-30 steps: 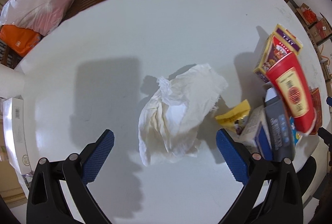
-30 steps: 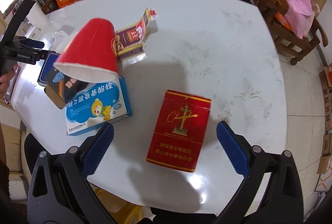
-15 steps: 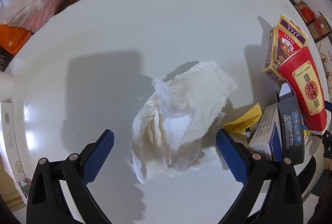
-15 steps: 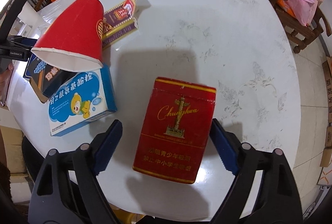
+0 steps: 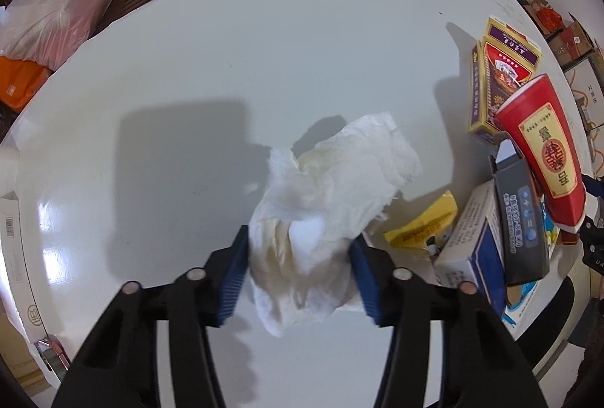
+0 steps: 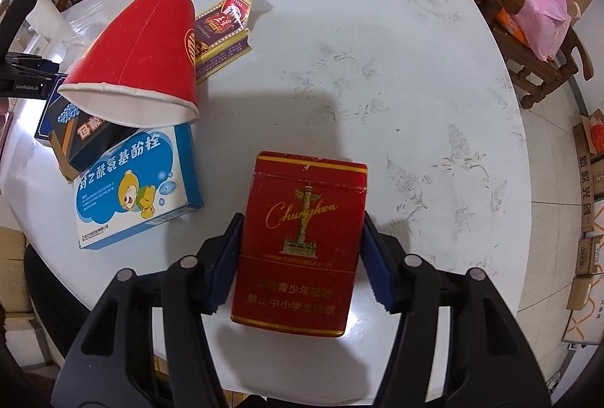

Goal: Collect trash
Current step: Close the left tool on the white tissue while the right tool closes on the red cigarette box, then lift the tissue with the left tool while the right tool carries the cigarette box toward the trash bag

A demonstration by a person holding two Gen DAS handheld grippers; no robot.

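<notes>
Left gripper (image 5: 300,268) fingers closing on the tissue (image 5: 324,215), mid-surface (image 5: 264,49). Right gripper (image 6: 302,260) fingers closing on the red pack (image 6: 302,242), near edge. Risks: tissue tears or slips from a loose pinch; pack crushes or twists out.

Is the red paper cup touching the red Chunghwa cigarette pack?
Apart. The right wrist view shows bare white table between the red paper cup and the red cigarette pack.
</notes>
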